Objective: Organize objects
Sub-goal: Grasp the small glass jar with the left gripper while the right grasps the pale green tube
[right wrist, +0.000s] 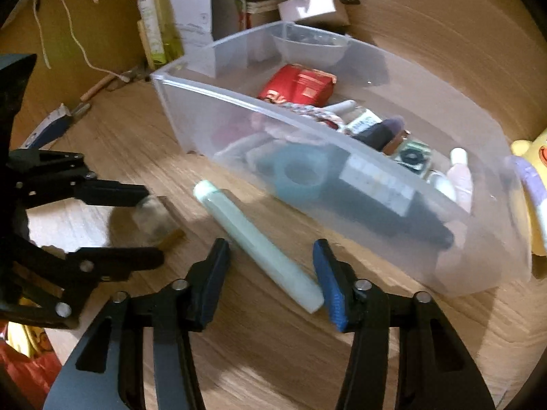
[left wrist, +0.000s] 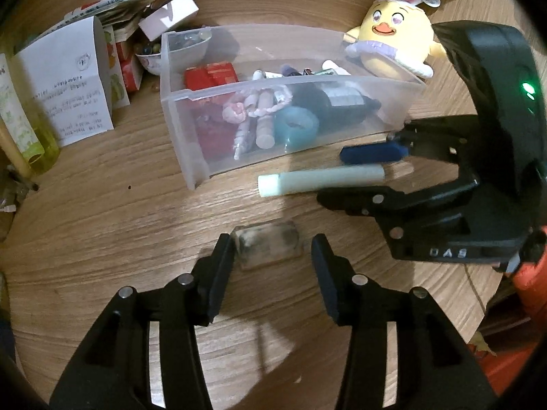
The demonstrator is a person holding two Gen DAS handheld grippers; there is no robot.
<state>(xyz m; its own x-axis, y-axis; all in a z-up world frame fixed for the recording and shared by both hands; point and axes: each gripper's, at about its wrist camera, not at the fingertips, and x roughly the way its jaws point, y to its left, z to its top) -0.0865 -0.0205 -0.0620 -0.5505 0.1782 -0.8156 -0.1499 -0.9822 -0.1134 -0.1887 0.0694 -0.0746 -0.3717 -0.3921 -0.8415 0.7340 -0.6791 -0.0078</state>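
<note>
Meanwhile, a clear plastic bin [left wrist: 359, 116] sat on the wooden table [left wrist: 102, 225] and served as the landmark for everything else. Inside the bin lay a red packet [left wrist: 212, 75], a teal ring [left wrist: 295, 128], a dark bottle [left wrist: 342, 104] and several small tubes, all loosely jumbled. Just in front of the bin's near wall, a pale green tube [left wrist: 321, 179] lay flat on the table, roughly parallel to that wall. The right gripper [right wrist: 270, 273] had its fingers spread apart around the tube's far-from-cap end, one finger on each side, and it gripped nothing. Farther out from the bin than the tube, a small clear block [left wrist: 266, 246] rested on the wood. The left gripper [left wrist: 271, 266] was also released, its fingers wide apart with the block between their tips; whether a fingertip touched it could not be told. Behind the bin's right end stood a yellow chick plush [left wrist: 396, 37] with rabbit ears. Behind the bin's left end were a small bowl [left wrist: 150, 63], white paper boxes [left wrist: 68, 78] and a yellow-green bottle [left wrist: 27, 130].
</note>
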